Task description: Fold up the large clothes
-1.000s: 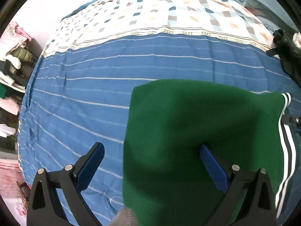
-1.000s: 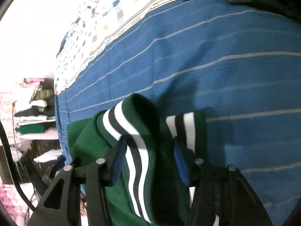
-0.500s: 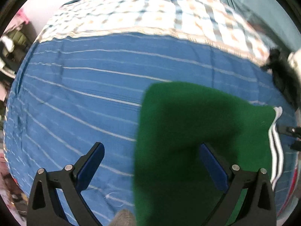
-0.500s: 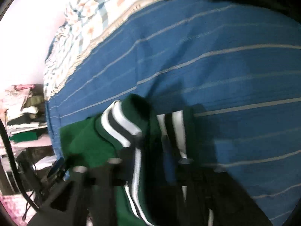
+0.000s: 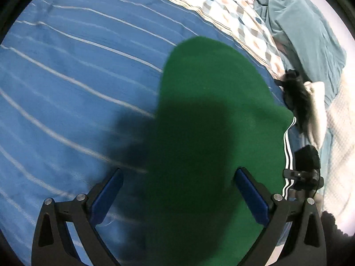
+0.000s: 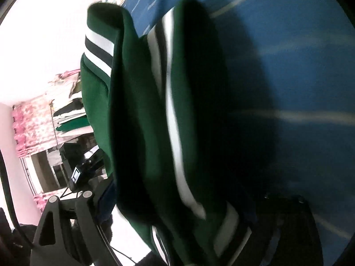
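A dark green garment [image 5: 210, 133] with black and white stripes at its edge lies over the blue striped bed cover [image 5: 66, 77]. My left gripper [image 5: 177, 190] is open above it, its right finger over the cloth and its left finger over the cover. In the right wrist view the garment [image 6: 150, 115] hangs bunched and lifted between the fingers of my right gripper [image 6: 177, 206], which is shut on it. The right gripper also shows at the garment's striped edge in the left wrist view [image 5: 304, 173].
A checked sheet [image 5: 221, 6] and a teal blanket [image 5: 306, 28] lie at the far side of the bed. A black item [image 5: 295, 95] rests near the garment's right edge. Shelves with clothes [image 6: 66, 115] and pink curtains stand beyond the bed.
The right gripper has lifted the striped edge of the garment off the bed and tilted. The left gripper has swung right, so the garment now reaches further up the view.
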A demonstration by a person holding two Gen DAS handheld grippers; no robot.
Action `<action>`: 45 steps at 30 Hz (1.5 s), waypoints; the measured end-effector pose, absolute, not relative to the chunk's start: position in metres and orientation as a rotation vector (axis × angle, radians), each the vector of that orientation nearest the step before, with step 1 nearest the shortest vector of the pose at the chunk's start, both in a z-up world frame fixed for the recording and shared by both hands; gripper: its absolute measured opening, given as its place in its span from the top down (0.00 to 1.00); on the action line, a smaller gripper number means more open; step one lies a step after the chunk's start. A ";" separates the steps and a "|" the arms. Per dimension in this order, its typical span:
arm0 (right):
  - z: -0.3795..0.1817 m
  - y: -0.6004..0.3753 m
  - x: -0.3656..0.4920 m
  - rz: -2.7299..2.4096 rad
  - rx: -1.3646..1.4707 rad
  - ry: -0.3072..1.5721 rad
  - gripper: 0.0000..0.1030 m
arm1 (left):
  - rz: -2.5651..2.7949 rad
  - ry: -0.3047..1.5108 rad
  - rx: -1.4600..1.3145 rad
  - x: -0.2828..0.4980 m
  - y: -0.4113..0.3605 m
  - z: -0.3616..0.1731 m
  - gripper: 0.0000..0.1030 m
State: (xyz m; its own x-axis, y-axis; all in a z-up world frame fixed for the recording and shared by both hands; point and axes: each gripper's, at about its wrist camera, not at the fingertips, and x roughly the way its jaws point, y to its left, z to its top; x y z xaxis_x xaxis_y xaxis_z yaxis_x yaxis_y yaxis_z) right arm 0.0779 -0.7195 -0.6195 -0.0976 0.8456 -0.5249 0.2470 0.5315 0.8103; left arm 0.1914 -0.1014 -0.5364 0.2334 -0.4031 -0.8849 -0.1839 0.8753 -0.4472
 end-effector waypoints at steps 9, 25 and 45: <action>-0.615 -0.697 0.089 0.627 0.922 1.570 0.32 | -0.248 1.307 -0.486 0.204 -0.117 -0.540 0.01; -0.540 -0.676 0.083 0.635 1.041 1.433 0.56 | -0.308 1.208 -0.532 0.234 -0.081 -0.488 0.05; -0.459 -0.573 0.324 0.592 1.027 1.306 0.56 | -0.359 1.121 -0.442 0.503 0.029 -0.431 0.05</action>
